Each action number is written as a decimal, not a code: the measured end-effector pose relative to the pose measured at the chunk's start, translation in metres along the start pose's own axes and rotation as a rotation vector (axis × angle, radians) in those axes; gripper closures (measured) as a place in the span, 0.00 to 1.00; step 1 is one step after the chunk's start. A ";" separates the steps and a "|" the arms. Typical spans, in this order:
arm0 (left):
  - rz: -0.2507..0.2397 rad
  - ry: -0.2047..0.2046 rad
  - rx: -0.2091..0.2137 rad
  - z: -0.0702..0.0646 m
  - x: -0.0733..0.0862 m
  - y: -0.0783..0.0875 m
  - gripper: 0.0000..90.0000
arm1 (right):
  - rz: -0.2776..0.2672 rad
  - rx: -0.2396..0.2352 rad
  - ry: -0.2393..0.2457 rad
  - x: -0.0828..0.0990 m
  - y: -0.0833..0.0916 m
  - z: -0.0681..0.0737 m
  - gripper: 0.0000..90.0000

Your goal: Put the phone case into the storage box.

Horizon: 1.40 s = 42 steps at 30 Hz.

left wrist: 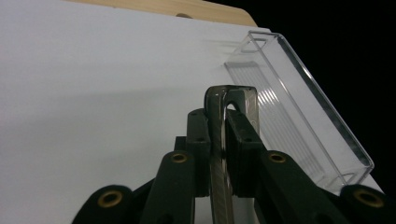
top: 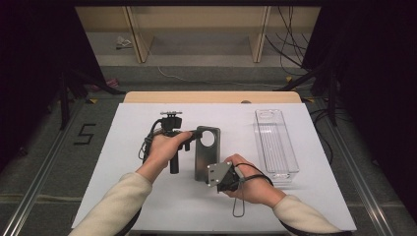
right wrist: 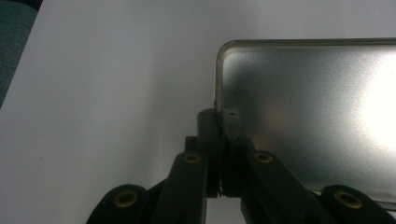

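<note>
A flat grey metal lid (top: 206, 156) with a round window near its far end sits at the middle of the white table (top: 147, 196), held by both grippers. My left gripper (top: 193, 138) is shut on its far left rim; in the left gripper view the lid (left wrist: 232, 94) stands edge-on between the pressed pads of that gripper (left wrist: 219, 120). My right gripper (top: 210, 173) is shut on the near end. In the right gripper view, that gripper (right wrist: 219, 115) pinches the rim at a rounded corner of the shiny lid (right wrist: 303, 116).
A long clear plastic tray (top: 275, 145) lies lengthwise to the right of the lid, seen close by in the left gripper view (left wrist: 303, 116). The wooden table edge (top: 211, 97) runs along the back. Dark stands and cables flank the table on the floor.
</note>
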<state>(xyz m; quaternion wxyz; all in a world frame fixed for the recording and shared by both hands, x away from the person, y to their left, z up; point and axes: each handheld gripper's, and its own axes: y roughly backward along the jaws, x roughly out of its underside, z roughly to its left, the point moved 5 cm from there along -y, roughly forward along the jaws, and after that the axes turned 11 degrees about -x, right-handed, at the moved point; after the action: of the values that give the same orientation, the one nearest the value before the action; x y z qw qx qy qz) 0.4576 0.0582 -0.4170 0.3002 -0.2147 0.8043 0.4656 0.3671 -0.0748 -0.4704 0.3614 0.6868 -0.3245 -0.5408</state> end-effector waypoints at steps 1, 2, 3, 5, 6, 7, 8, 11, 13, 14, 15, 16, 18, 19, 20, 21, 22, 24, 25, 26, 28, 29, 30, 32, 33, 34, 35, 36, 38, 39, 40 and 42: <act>-0.009 -0.008 0.003 -0.002 0.000 0.001 0.90 | 0.002 0.001 0.003 0.000 -0.001 0.000 0.99; -0.019 -0.020 0.001 -0.003 0.000 0.002 0.90 | 0.006 0.005 0.002 0.000 -0.001 0.000 0.99; -0.033 -0.030 0.007 -0.006 0.000 0.004 0.90 | 0.011 0.009 0.001 0.000 -0.001 0.000 0.99; -0.055 -0.050 0.013 -0.008 0.000 0.007 0.91 | 0.006 0.005 -0.007 0.000 -0.002 -0.001 0.99; -0.065 -0.063 0.018 -0.008 0.000 0.008 0.91 | 0.001 0.010 -0.017 0.000 -0.001 -0.001 0.98; -0.079 -0.072 0.028 -0.009 0.000 0.009 0.91 | -0.013 0.018 -0.017 -0.001 -0.001 -0.002 0.96; -0.093 -0.086 0.033 -0.009 0.000 0.011 0.91 | -0.025 0.013 -0.018 -0.001 -0.001 -0.003 0.93; -0.135 -0.118 0.033 -0.007 0.000 0.016 0.91 | -0.070 0.028 -0.068 -0.001 0.002 -0.006 0.83; -0.157 -0.136 0.037 -0.005 0.001 0.018 0.91 | -0.117 0.040 -0.114 -0.001 0.005 -0.008 0.76; -0.166 -0.151 0.037 -0.004 0.001 0.019 0.91 | -0.130 0.043 -0.124 -0.001 0.006 -0.009 0.74; -0.176 -0.164 0.038 -0.003 0.002 0.020 0.91 | -0.149 0.042 -0.138 -0.002 0.008 -0.010 0.71; -0.186 -0.168 0.041 -0.001 0.003 0.021 0.91 | -0.165 0.047 -0.150 -0.002 0.009 -0.011 0.69; -0.204 -0.177 0.043 0.002 0.003 0.024 0.91 | -0.201 0.054 -0.182 -0.003 0.011 -0.013 0.64; -0.217 -0.184 0.042 0.004 0.004 0.025 0.91 | -0.222 0.056 -0.199 -0.004 0.013 -0.013 0.62; -0.226 -0.186 0.042 0.005 0.004 0.026 0.91 | -0.248 0.061 -0.224 -0.005 0.015 -0.015 0.60; -0.235 -0.186 0.041 0.007 0.005 0.028 0.91 | -0.264 0.063 -0.235 -0.005 0.016 -0.016 0.58; -0.244 -0.182 0.044 0.008 0.005 0.029 0.91 | -0.284 0.065 -0.249 -0.005 0.017 -0.017 0.57; -0.262 -0.184 0.051 0.012 0.007 0.032 0.91 | -0.323 0.074 -0.283 -0.004 0.020 -0.020 0.54; -0.274 -0.187 0.054 0.013 0.007 0.034 0.91 | -0.340 0.075 -0.296 -0.004 0.021 -0.021 0.53; -0.283 -0.193 0.056 0.014 0.008 0.035 0.91 | -0.351 0.071 -0.312 -0.003 0.022 -0.021 0.52; -0.300 -0.199 0.057 0.017 0.010 0.038 0.91 | -0.373 0.071 -0.336 -0.002 0.024 -0.023 0.49; -0.308 -0.202 0.062 0.018 0.011 0.040 0.91 | -0.378 0.074 -0.340 -0.001 0.024 -0.024 0.48; -0.315 -0.205 0.064 0.019 0.012 0.041 0.91 | -0.382 0.076 -0.349 -0.001 0.024 -0.024 0.47; -0.329 -0.215 0.068 0.021 0.014 0.045 0.91 | -0.396 0.080 -0.362 0.000 0.024 -0.026 0.45; -0.339 -0.222 0.070 0.022 0.016 0.047 0.91 | -0.402 0.081 -0.374 0.001 0.024 -0.026 0.44; -0.344 -0.222 0.071 0.023 0.017 0.048 0.91 | -0.412 0.085 -0.385 0.001 0.025 -0.027 0.43; -0.350 -0.220 0.074 0.024 0.018 0.049 0.91 | -0.416 0.085 -0.392 0.002 0.025 -0.027 0.42; -0.356 -0.221 0.081 0.025 0.020 0.051 0.91 | -0.422 0.086 -0.400 0.002 0.025 -0.028 0.42; -0.365 -0.223 0.085 0.027 0.022 0.054 0.91 | -0.437 0.095 -0.413 0.003 0.027 -0.029 0.41; -0.370 -0.226 0.086 0.028 0.023 0.055 0.91 | -0.444 0.098 -0.421 0.004 0.027 -0.030 0.40; -0.373 -0.230 0.088 0.028 0.024 0.056 0.91 | -0.452 0.102 -0.430 0.005 0.028 -0.032 0.40; -0.383 -0.235 0.092 0.029 0.026 0.058 0.91 | -0.465 0.102 -0.451 0.006 0.028 -0.033 0.39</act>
<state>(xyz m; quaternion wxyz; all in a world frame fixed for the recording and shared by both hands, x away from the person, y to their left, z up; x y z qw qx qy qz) 0.4111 0.1093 -0.4101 0.4842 -0.2937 0.7289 0.3847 0.3989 -0.0903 -0.4449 0.1122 0.6228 -0.2573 -0.7303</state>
